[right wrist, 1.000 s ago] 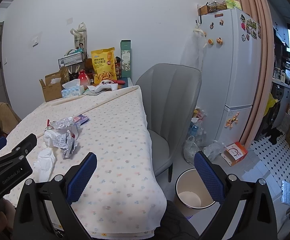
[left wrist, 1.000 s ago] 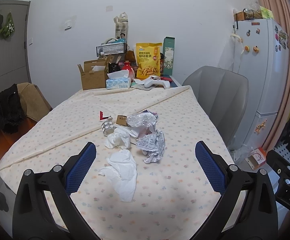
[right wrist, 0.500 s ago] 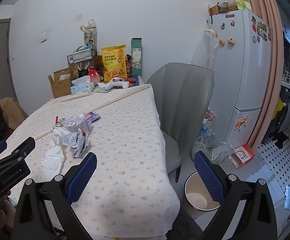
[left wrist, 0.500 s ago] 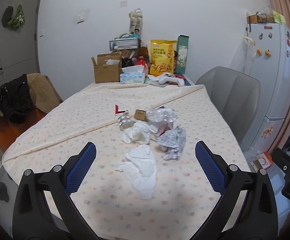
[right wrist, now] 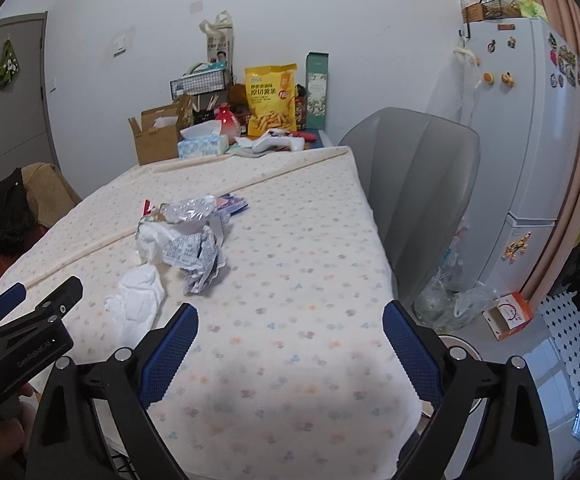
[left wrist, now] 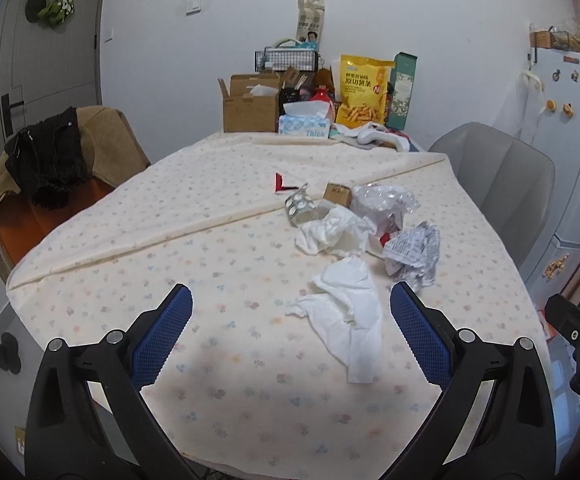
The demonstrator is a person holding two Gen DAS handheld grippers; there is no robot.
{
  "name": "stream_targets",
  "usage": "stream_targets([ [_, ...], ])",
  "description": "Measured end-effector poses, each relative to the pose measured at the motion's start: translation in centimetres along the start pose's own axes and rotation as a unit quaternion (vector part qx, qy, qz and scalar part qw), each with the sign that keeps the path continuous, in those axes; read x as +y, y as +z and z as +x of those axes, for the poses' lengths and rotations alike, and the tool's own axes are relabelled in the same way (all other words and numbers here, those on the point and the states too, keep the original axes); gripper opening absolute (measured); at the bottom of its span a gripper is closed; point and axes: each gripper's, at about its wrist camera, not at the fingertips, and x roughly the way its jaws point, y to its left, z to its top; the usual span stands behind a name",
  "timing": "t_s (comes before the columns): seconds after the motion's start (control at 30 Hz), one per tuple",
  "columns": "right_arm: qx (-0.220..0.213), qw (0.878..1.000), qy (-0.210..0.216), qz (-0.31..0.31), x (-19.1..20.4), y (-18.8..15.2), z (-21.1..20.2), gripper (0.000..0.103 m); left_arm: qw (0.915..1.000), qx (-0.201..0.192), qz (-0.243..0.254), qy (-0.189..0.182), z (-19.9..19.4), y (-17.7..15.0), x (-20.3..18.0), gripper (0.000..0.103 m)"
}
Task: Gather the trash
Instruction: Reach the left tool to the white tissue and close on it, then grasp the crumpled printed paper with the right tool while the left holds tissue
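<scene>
Right wrist alone shows bin (right wrist: pixel 459 346) beside table (right wrist: pixel 290 300).

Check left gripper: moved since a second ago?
Yes. The left gripper swung left: the white tissue sits nearer its right finger, and the door now fills the left side.

Both grippers tilt downward, each filling the bottom of its own wrist view. The left gripper (left wrist: pixel 290 330) has its blue-padded fingers (left wrist: pixel 161 340) spread wide with nothing between them. The right gripper (right wrist: pixel 290 350) is also wide, its jaws closing slightly, nothing held. In the right wrist view the left gripper shows at lower left, with part of a hand (right wrist: pixel 0 438) under it.
</scene>
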Motion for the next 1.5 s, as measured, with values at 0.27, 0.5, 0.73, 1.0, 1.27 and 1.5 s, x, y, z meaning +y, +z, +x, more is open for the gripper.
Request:
stream_targets([
  [0.27,0.026,1.0,-0.002,0.006,-0.8,-0.7,2.3,0.09,0.9991,0.036,0.014,-0.016,3.3,-0.6,-1.8,0.097],
  [0.5,0.046,0.999,-0.002,0.016,-2.0,-0.7,4.6,0.085,0.9964,0.078,0.015,-0.029,6.5,-0.3,-3.2,0.078],
  [0.73,0.048,0.999,0.022,0.01,-1.0,0.4,6.3,0.084,0.9893,0.134,0.007,-0.057,9.4,-0.5,-3.6,0.033],
  [1.0,0.061,0.996,0.065,-0.015,1.8,1.2,8.2,0.078,0.9929,0.11,-0.019,-0.042,7.9,1.0,-1.7,0.01],
  [1.27,0.071,0.993,0.089,-0.031,4.5,1.8,9.9,0.073,0.9949,0.095,-0.033,0.002,8.4,2.6,0.9,0.01],
  [1.5,0.082,0.991,0.093,-0.043,5.9,2.1,11.3,0.067,0.9945,0.096,-0.032,0.027,10.1,3.1,1.2,0.01],
])
